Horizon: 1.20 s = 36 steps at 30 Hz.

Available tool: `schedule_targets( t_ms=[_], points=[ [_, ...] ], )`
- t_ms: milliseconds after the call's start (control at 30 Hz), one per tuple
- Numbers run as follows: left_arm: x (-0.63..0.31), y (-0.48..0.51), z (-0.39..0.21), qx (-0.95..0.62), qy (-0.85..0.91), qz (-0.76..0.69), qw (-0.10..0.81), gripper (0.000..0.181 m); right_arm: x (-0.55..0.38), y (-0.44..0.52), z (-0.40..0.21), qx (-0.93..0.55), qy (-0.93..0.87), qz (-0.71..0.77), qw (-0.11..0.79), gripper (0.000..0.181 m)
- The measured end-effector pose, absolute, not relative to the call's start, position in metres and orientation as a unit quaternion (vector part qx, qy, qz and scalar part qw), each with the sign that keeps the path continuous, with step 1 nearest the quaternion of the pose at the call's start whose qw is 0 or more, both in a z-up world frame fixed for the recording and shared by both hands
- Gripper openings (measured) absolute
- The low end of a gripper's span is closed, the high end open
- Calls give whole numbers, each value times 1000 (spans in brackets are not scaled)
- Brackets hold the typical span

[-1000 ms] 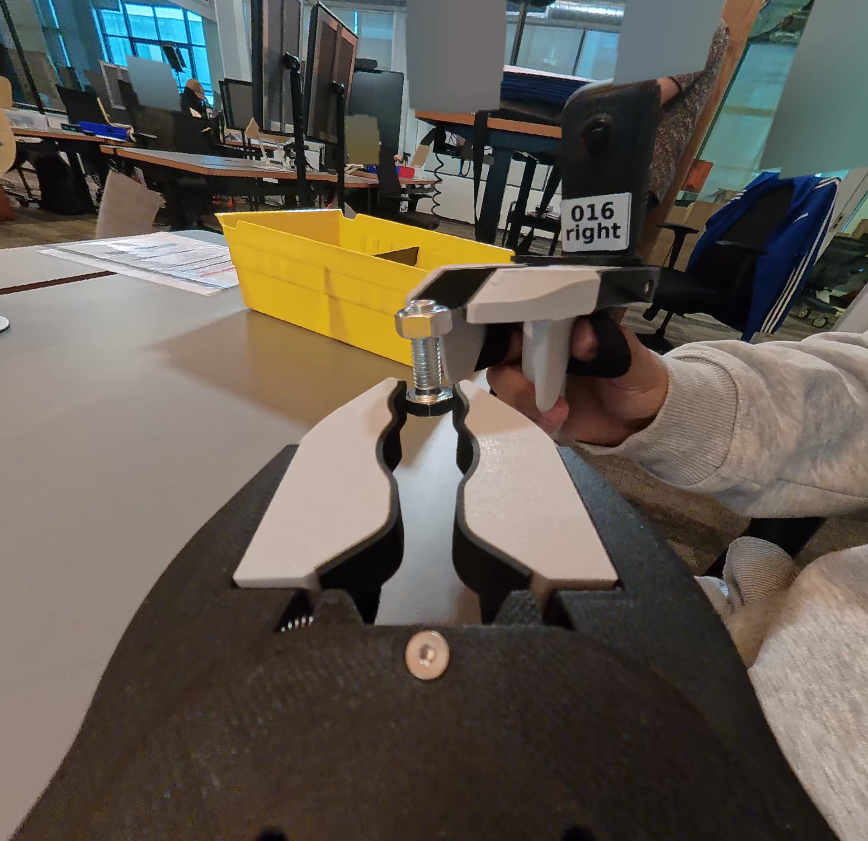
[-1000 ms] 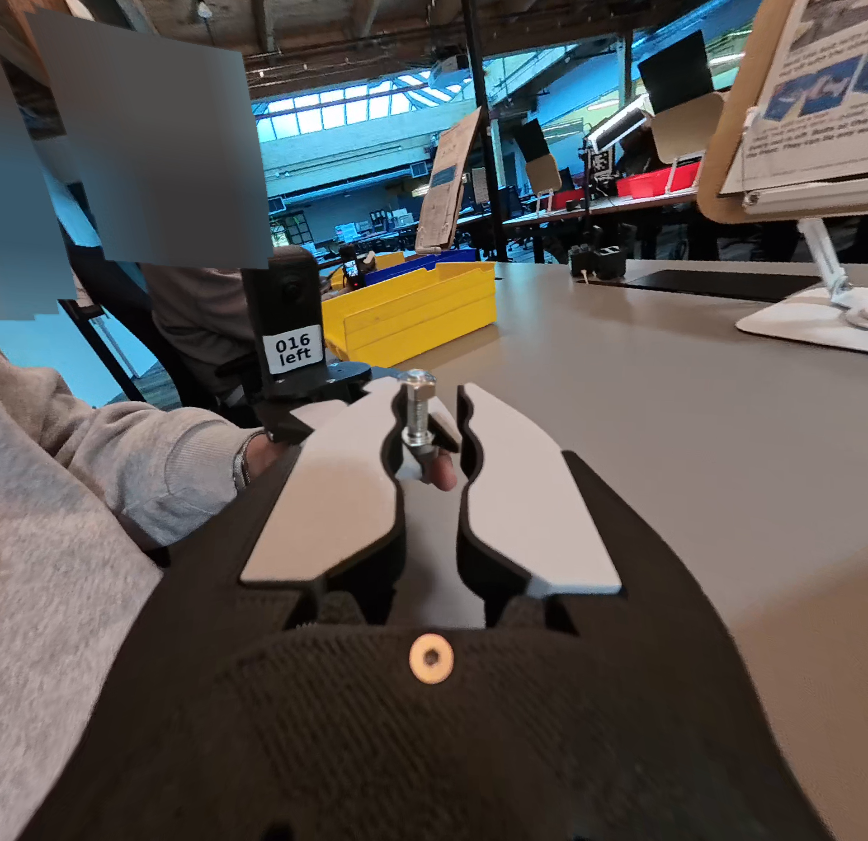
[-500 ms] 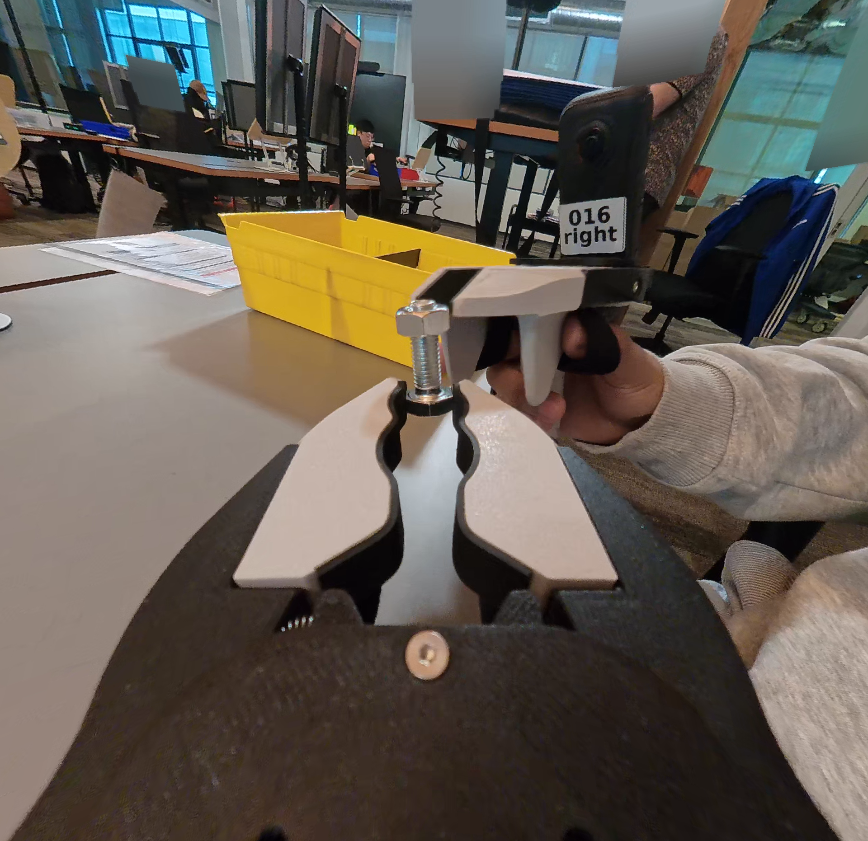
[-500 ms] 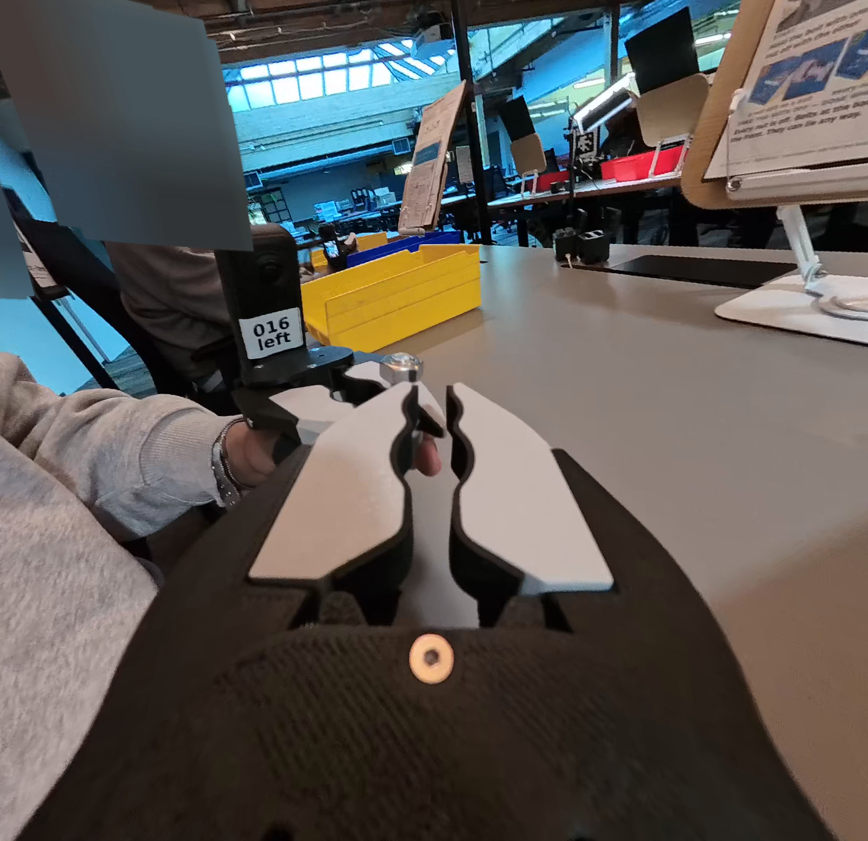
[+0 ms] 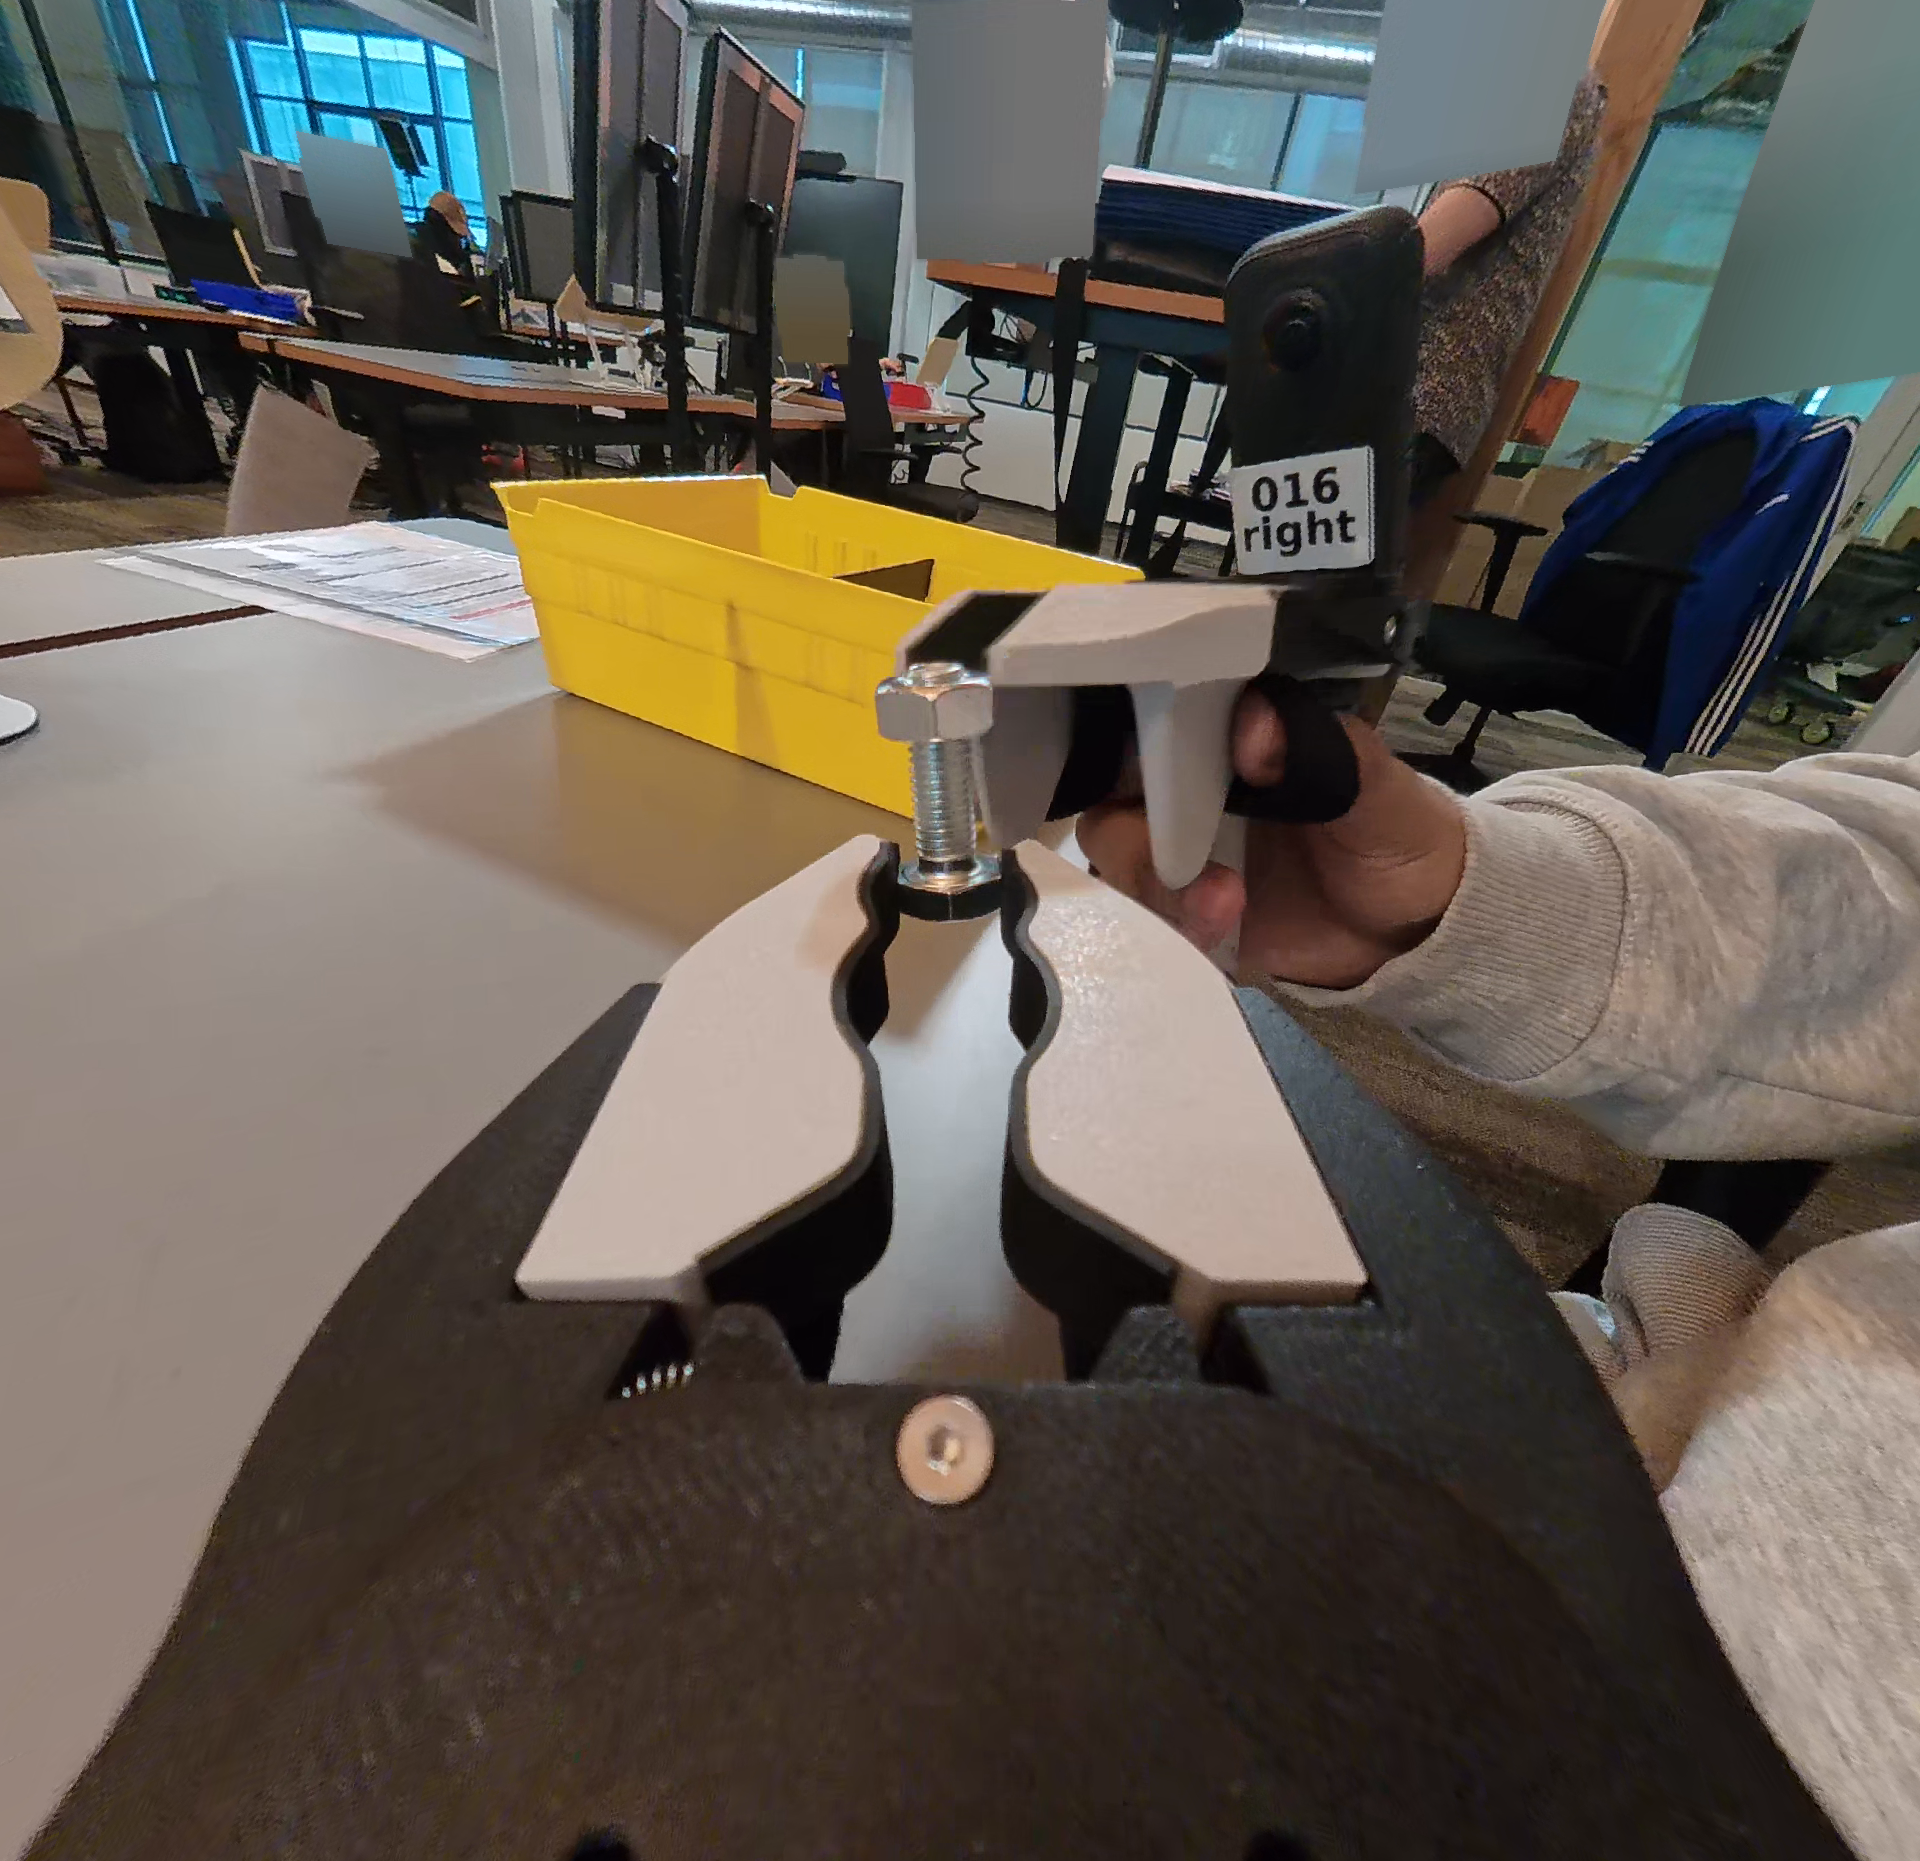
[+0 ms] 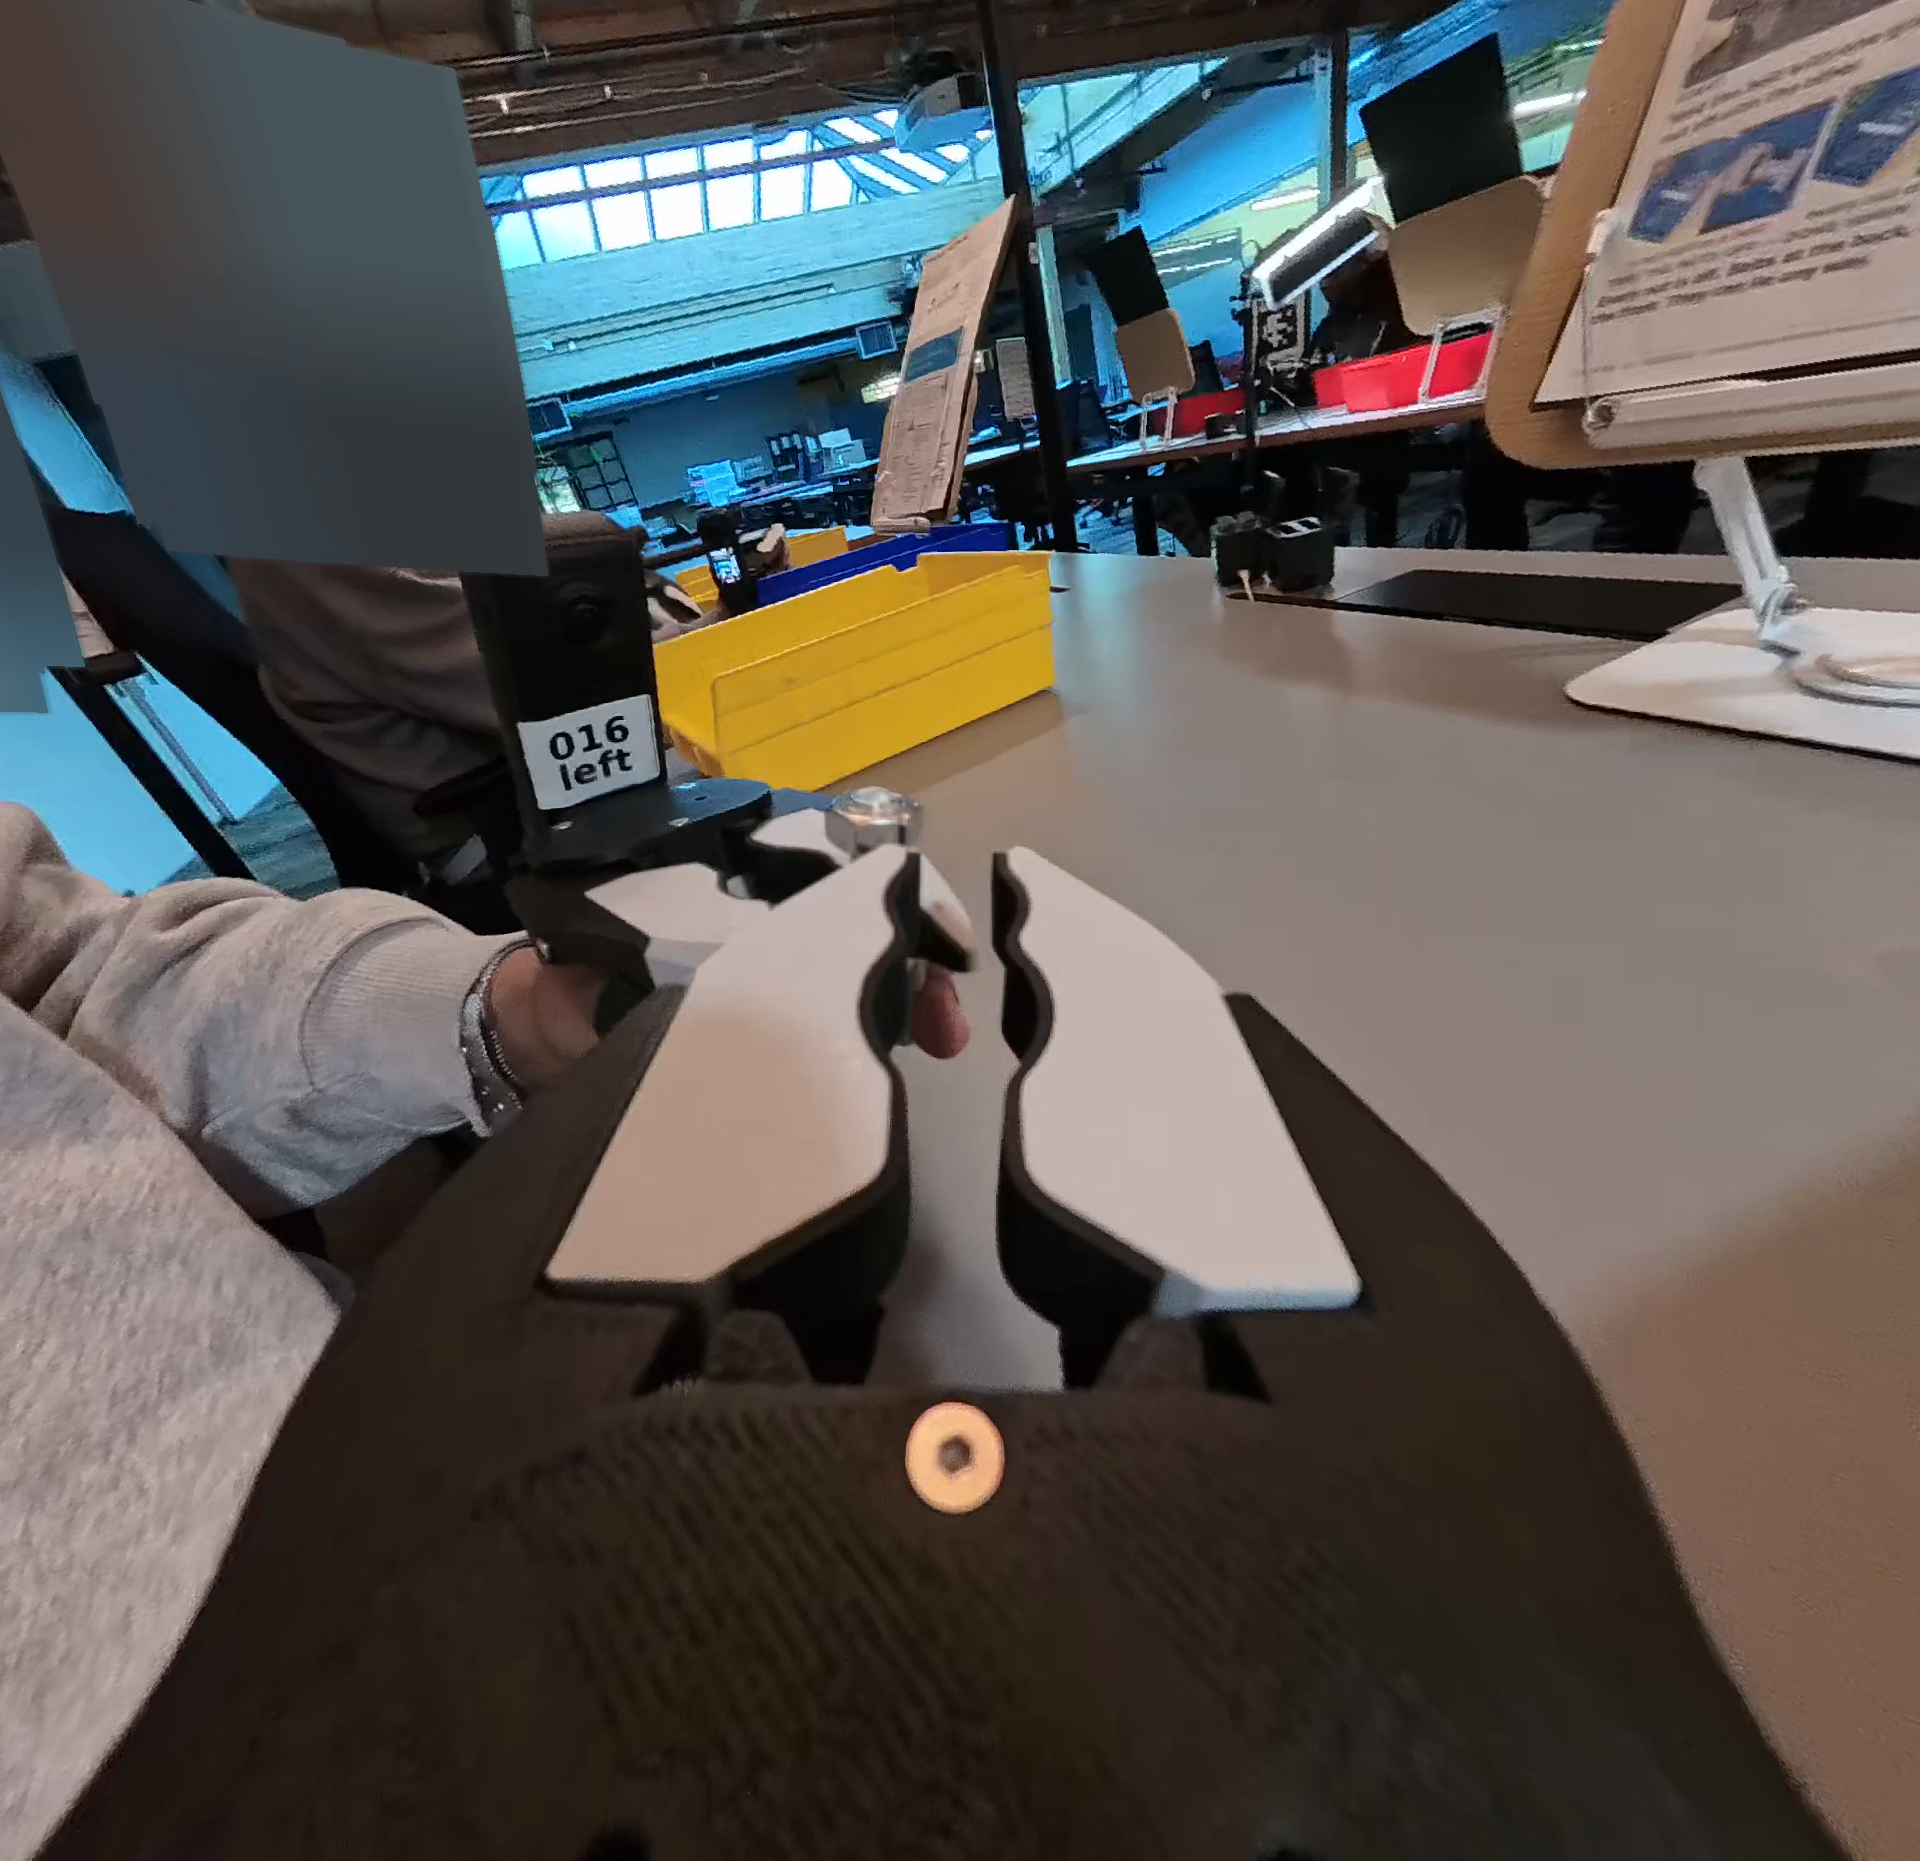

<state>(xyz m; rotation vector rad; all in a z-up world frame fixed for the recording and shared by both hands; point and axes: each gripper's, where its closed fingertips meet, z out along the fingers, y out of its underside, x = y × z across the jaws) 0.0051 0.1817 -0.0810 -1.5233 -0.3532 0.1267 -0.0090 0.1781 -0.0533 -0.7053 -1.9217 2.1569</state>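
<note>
- A silver hex-head bolt [image 5: 943, 772] stands upright above the grey table [image 5: 260, 928], its threaded shank running down into a black nut [image 5: 943, 899].
- The left gripper [image 5: 943, 892] is clenched on that nut: its two white fingers [image 5: 748, 1073] press the nut from either side at their tips, with a narrow gap left between them farther back.
- The right gripper [image 5: 971, 668] reaches in from the right at the level of the bolt's head. Seen edge-on from the left wrist view, its tip lies against the head; whether it pinches the head cannot be told from there.
- In the right wrist view, the right gripper [image 6: 951, 876] has a slim gap between its fingertips, and the bolt head [image 6: 873, 822] sits just above and beside the left finger's tip, not clearly between the two. Whether it is grasping anything cannot be told.
- A hand in a light grey sleeve [image 5: 1662, 928] holds the right gripper's handle; another hand [image 6: 551, 1011] holds the left one.
- A yellow bin [image 5: 727, 627] rests on the table beyond the bolt, near it but apart.
- A printed sheet [image 5: 343, 580] lies flat to the left of the bin.
- In the right wrist view, a white stand base [image 6: 1714, 689] sits on the table far right, carrying a board with a printed page [image 6: 1766, 201].
</note>
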Motion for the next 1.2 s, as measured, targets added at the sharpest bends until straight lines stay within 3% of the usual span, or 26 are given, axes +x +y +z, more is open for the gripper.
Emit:
schedule_targets(
  t_ms=[300,600,1200],
  points=[
    [8,184,-81,-689,-147,68,706,19,6,164,-48,-190,-654,727,82,20],
    [6,182,-79,-683,-152,65,711,19,-6,174,-53,-228,-648,721,87,9],
    [15,190,-83,-699,-130,69,700,19,15,154,-51,-159,-673,717,91,28]
  ],
)
